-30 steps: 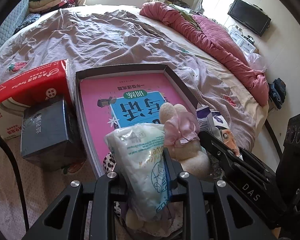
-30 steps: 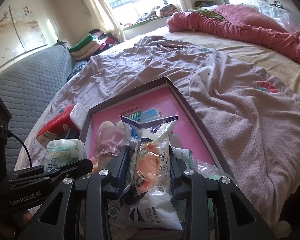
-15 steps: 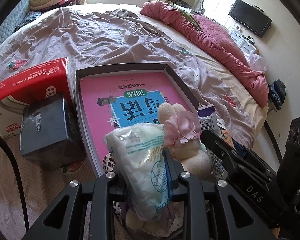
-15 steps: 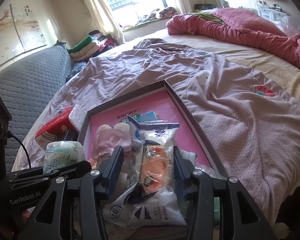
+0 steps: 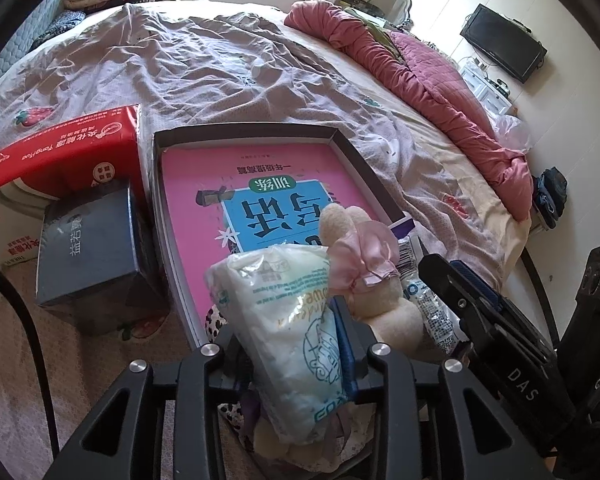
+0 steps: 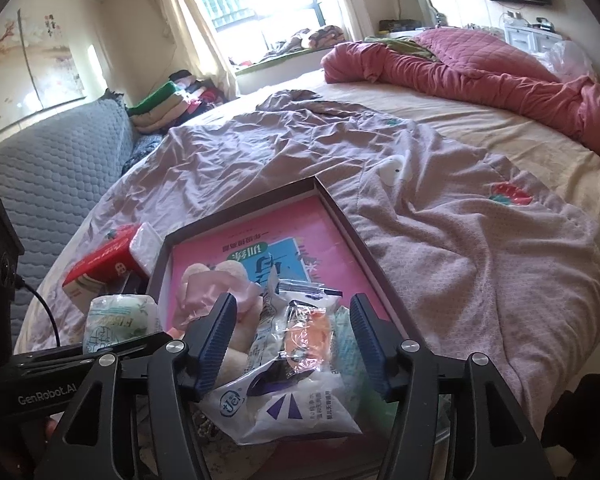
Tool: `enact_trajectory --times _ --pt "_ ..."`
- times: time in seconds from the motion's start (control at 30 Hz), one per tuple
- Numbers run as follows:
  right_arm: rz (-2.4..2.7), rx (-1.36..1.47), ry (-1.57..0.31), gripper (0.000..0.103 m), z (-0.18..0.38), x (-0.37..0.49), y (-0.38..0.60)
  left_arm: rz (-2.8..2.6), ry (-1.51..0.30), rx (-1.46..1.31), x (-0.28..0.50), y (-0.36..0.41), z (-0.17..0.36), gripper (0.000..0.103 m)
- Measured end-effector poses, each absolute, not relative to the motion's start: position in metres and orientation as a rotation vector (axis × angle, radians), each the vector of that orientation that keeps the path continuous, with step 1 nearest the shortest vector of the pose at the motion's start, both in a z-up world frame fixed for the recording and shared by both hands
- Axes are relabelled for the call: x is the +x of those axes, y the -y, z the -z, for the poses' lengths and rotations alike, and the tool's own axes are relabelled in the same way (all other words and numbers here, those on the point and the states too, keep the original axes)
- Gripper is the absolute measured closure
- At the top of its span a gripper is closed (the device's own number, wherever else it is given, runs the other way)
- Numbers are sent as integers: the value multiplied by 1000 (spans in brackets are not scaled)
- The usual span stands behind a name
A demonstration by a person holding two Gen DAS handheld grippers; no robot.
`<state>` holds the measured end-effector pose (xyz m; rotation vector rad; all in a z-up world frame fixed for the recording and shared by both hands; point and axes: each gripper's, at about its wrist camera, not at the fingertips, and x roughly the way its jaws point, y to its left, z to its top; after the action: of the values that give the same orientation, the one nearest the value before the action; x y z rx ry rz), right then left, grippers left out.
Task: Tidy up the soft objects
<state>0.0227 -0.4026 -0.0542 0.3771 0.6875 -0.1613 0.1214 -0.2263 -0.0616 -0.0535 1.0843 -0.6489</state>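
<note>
Left wrist view: left gripper (image 5: 296, 344), jaws narrow but just been opening, with a pale green-print wipes pack (image 5: 288, 320) between them; the right blue pad lies against the pack, left pad hidden, so grip cannot be confirmed as firm. Just right of the pack, touching it, a cream plush rabbit (image 5: 364, 280) w/ pink bow, lying at the near end of a shallow dark-rimmed box tray (image 5: 340, 140) lined w/ a pink workbook (image 5: 260, 196). Left of tray: dark blue box (image 5: 88, 248) and, behind it, a red tissue pack (image 5: 60, 152), all on the bed (image 5: 204, 68).

Right wrist view: right gripper (image 6: 292, 344), jaws about half open and just been opening; both blue pads stand clear of the clear-wrapped orange item (image 6: 308, 332) between them, which rests on a white sachet (image 6: 292, 404) atop the pile at the tray's near edge. Plush rabbit sits left of this packet; the wipes pack and left gripper appear at far left. Pink quilt (image 6: 480, 64) lies bunched at the far right of the bed.
</note>
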Motion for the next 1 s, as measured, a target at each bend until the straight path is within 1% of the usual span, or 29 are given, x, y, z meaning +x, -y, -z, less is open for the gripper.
enact_trajectory --times 0.1,0.17,0.23,0.27,0.37,0.5,0.53,0.57,0.6,1.0 --pt "161 374 -683 42 53 23 402 655 -1083 -58 121 226 61 61" --pt "163 378 -680 42 53 22 402 661 -1080 -66 121 225 61 54" --pt "167 383 -681 41 53 22 403 664 -1068 -72 121 225 59 43" --pt "166 384 -679 41 53 22 403 663 -1066 -73 121 224 59 41" --pt "168 380 -676 41 51 21 403 661 -1063 -80 121 223 58 40" --pt "175 384 -678 41 50 21 403 648 -1048 -87 121 219 54 37" --pt "177 383 -678 38 50 20 403 647 -1043 -89 121 218 52 36" --pt "179 381 -677 31 50 20 402 648 -1033 -93 120 216 50 35" --pt "182 380 -675 30 49 20 402 652 -1030 -94 120 215 49 34" --pt "193 367 -669 29 42 17 400 625 -988 -114 121 202 39 30"
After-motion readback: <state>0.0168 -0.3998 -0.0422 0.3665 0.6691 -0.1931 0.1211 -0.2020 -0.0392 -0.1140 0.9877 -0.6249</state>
